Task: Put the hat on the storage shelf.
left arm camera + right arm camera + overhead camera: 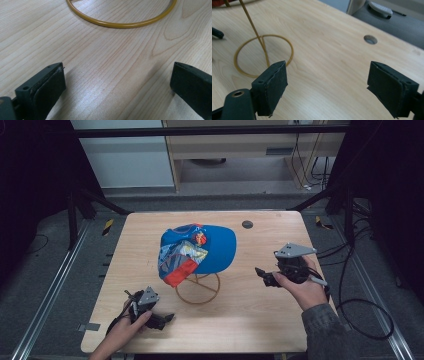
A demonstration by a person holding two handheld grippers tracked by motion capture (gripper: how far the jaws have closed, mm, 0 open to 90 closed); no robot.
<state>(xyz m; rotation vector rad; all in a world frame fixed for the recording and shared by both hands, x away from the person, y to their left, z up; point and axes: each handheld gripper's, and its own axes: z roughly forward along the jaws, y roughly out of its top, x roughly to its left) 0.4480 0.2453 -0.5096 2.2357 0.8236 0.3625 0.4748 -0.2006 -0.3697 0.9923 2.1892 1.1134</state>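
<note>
1. Blue fabric cap (pixel 207 249) with multicoloured printed panel sits on yellow wire stand (pixel 198 289), mid-table; stand's upper stem hidden under cap.
2. Left gripper (pixel 167 318): jaws spread, empty, near stand's ring.
3. Right gripper (pixel 260 273): jaws spread, empty, right of cap.
4. Light wooden table (pixel 260 310): near edge cut off.

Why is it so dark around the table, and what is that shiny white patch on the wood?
High view: light falls mostly on the table, and the room at both sides goes nearly black. Left gripper view: the pale patch is glare on the wood between the left claw jaws, and the yellow ring looks slightly soft. Right gripper view: evenly lit, no strong glare.
</note>
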